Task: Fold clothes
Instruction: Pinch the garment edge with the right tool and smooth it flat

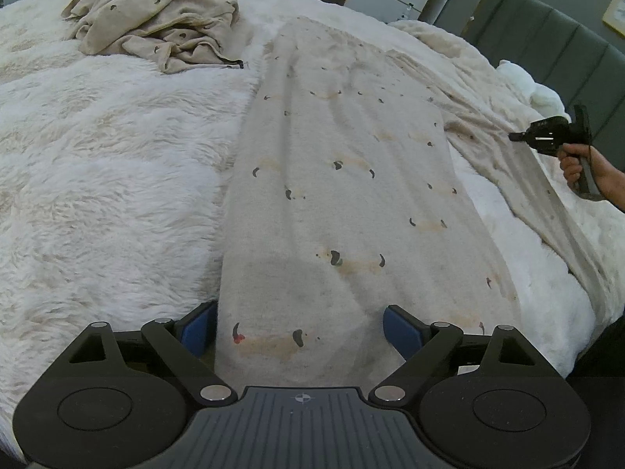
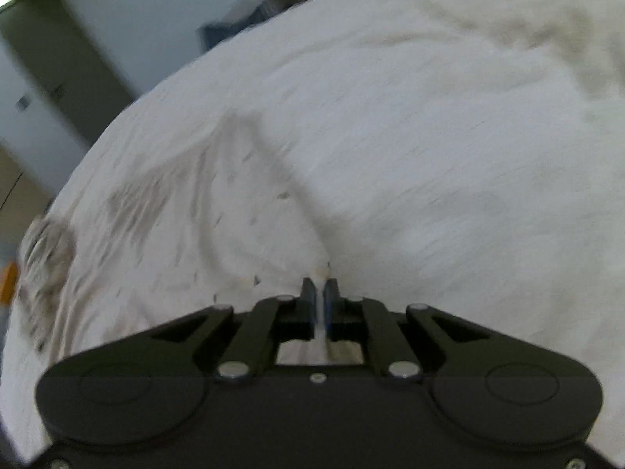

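Left gripper [image 1: 300, 328] wide, astride pajama pants [image 1: 351, 195] on bed [image 1: 117, 195]; right gripper [image 2: 320, 287] pinching pants fabric.

A: Where does the left wrist view look from?

B: From behind its own jaws, tilted down, close over the near end of the spread garment [image 1: 336, 203] on the bed [image 1: 109, 179], facing the headboard [image 1: 547, 39].

A: And the right wrist view?

B: Also angled down, low, blurred. Both share that garment [image 2: 234, 203] and the bed [image 2: 429, 136]; the left view also catches the right gripper [image 1: 515, 136].
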Available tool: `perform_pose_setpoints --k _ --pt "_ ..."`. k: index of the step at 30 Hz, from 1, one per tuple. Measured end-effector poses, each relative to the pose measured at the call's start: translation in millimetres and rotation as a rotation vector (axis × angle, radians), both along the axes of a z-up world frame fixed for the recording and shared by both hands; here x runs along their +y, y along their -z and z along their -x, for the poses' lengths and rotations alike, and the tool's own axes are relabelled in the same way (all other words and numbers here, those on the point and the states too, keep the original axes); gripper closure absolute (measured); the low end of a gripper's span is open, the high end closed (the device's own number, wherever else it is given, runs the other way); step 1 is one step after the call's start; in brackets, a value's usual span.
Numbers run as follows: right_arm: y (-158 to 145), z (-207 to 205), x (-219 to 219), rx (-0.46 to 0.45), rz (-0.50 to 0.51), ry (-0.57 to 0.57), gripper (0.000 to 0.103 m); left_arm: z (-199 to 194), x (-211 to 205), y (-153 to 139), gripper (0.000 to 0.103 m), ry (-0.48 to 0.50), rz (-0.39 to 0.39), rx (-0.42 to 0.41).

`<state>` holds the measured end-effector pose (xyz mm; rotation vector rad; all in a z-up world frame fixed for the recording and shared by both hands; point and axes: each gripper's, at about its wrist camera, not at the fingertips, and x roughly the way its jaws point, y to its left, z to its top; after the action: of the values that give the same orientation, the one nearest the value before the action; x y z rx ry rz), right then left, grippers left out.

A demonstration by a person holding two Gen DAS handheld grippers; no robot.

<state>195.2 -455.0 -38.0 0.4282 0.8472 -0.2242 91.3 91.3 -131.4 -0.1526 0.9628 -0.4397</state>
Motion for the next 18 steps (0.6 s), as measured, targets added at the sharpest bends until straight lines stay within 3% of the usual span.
perform_pose_setpoints --k 3,5,8,13,15,18 --pt "0.2 -1.1 20.5 0.062 0.166 0.015 0.085 -0.3 -0.2 -0.7 0.016 -0.004 0.002 0.001" --pt "-8.2 4.4 37.9 0.014 0.220 0.000 0.083 0.2 -0.6 -1.0 0.016 -0.007 0.003 -0.001" --pt "-25.5 18.4 80.8 -0.080 0.247 -0.082 0.069 0.7 -1.5 -1.2 0.016 -0.005 -0.004 -0.004" --pt "-23.5 53.9 164.6 -0.050 0.290 -0.307 0.068 0.5 1.0 -2.0 0.016 -0.007 0.007 -0.002" --pt "-8.6 77.9 213.7 -0.024 0.349 -0.433 0.067 0.4 1.2 -1.7 0.016 -0.008 0.008 -0.003" --pt "20.8 94.9 255.7 0.058 0.438 -0.481 0.072 1.5 1.7 -1.8 0.016 -0.007 0.010 -0.006"
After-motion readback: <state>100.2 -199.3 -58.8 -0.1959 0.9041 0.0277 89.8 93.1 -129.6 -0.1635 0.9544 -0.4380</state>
